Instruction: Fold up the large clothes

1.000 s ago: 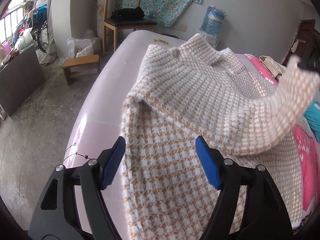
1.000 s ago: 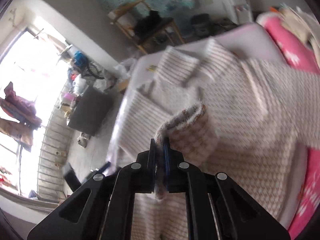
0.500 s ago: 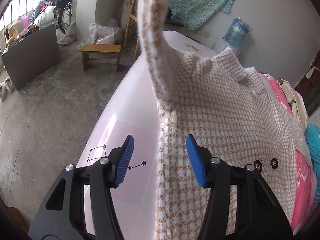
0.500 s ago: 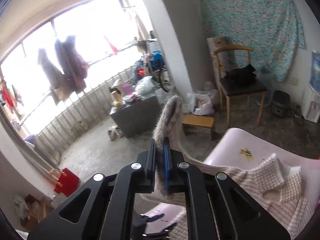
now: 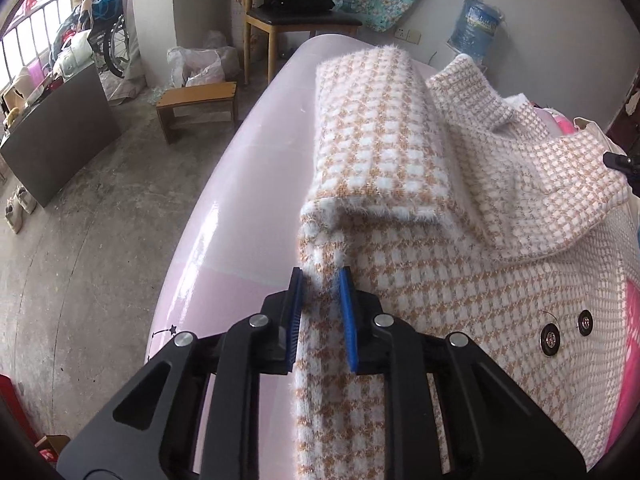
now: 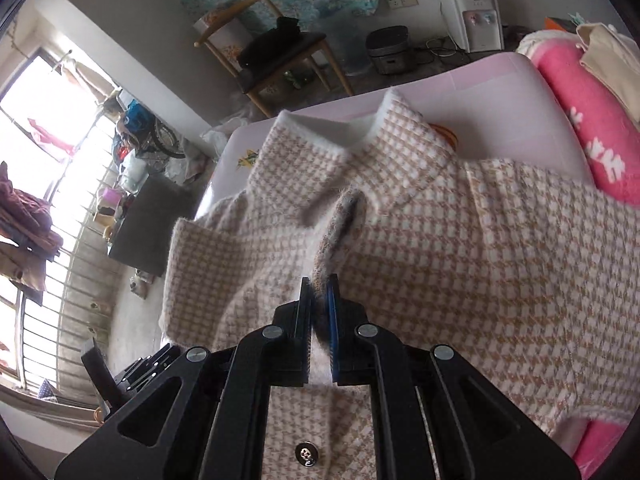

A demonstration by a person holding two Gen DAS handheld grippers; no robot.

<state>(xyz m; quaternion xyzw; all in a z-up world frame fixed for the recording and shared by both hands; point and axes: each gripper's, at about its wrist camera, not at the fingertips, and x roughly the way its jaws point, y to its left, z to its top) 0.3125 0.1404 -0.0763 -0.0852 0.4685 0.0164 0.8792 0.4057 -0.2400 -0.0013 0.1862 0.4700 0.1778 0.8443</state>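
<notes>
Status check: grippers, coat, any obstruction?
Left gripper closing over coat edge. Right gripper shut on sleeve cuff. Nothing in the way.

The coat's [image 5: 460, 264] lower hem runs off the bottom of the left wrist view, behind the left gripper [image 5: 322, 280], whose closing jaws have the coat's side edge between them; whether the pads already press cannot be told. In the right wrist view the right gripper [image 6: 319, 286] covers the fabric pinched in its jaws, and the sleeve [image 6: 340, 220] just past them is blurred. The table [image 5: 256, 168] under the coat is mostly hidden.
</notes>
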